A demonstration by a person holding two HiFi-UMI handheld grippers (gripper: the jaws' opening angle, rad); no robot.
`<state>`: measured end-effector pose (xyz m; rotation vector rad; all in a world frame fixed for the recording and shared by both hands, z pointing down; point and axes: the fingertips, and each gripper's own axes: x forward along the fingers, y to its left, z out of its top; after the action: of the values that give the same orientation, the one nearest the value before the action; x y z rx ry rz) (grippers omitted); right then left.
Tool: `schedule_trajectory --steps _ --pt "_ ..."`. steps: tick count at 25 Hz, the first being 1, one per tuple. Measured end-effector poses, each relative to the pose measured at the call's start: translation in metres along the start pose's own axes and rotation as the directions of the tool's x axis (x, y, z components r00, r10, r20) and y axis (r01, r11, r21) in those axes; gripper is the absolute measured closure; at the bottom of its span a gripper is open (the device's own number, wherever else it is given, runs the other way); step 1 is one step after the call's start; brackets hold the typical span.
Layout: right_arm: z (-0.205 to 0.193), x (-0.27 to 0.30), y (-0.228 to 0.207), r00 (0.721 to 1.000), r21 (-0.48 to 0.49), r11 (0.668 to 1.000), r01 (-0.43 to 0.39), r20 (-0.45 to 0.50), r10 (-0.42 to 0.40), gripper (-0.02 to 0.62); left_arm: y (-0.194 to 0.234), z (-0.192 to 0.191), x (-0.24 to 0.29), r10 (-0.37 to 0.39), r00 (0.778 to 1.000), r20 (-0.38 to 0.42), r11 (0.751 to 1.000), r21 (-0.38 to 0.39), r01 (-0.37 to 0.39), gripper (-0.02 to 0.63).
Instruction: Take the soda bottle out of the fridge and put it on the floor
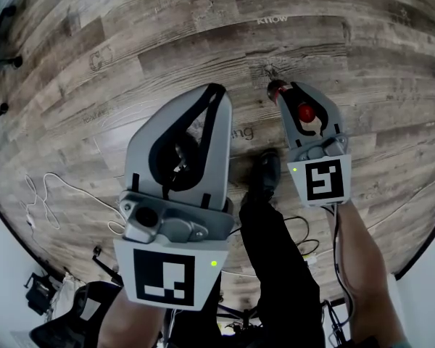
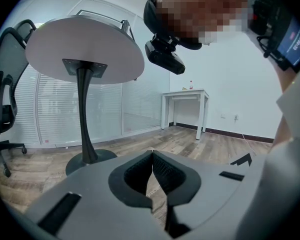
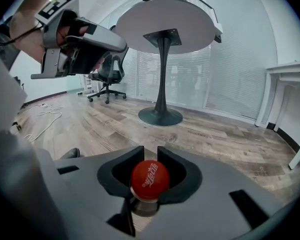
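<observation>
A soda bottle with a red cap (image 3: 150, 179) sits between the jaws of my right gripper (image 3: 150, 150), which is shut on its neck just under the cap. In the head view the right gripper (image 1: 305, 97) hangs over the wooden floor (image 1: 152, 42). The red cap (image 1: 304, 112) shows between its jaws, and the dark bottle body (image 1: 275, 90) reaches down toward the planks. My left gripper (image 1: 214, 91) is held higher at the left. Its jaws are shut tip to tip (image 2: 152, 156) with nothing between them. No fridge is in view.
A round pedestal table (image 3: 165, 29) stands ahead, with an office chair (image 3: 107, 74) behind it and window blinds along the wall. A white desk (image 2: 187, 96) stands in the far corner. Cables (image 1: 43, 201) lie on the floor at the left. The person's shoe (image 1: 267, 169) is between the grippers.
</observation>
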<state>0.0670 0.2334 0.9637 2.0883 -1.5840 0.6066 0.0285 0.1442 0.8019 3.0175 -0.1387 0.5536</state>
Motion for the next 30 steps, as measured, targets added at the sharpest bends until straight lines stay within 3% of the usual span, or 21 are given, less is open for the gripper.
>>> schedule_trajectory --steps 20,24,30 --pt "-0.009 0.009 0.008 0.999 -0.04 0.999 -0.029 -0.036 0.028 0.489 -0.005 0.005 -0.005 -0.011 1.0 0.009 1.0 0.017 0.011 0.589" --pt "-0.002 0.013 0.011 0.998 -0.04 0.998 -0.056 -0.029 0.055 0.413 -0.007 0.011 -0.005 -0.012 1.0 0.018 1.0 0.015 0.012 0.589" --pt "0.014 0.012 0.008 0.999 -0.053 0.997 -0.051 -0.004 0.051 0.411 -0.006 0.02 -0.007 -0.012 1.0 0.028 1.0 0.022 0.012 0.589"
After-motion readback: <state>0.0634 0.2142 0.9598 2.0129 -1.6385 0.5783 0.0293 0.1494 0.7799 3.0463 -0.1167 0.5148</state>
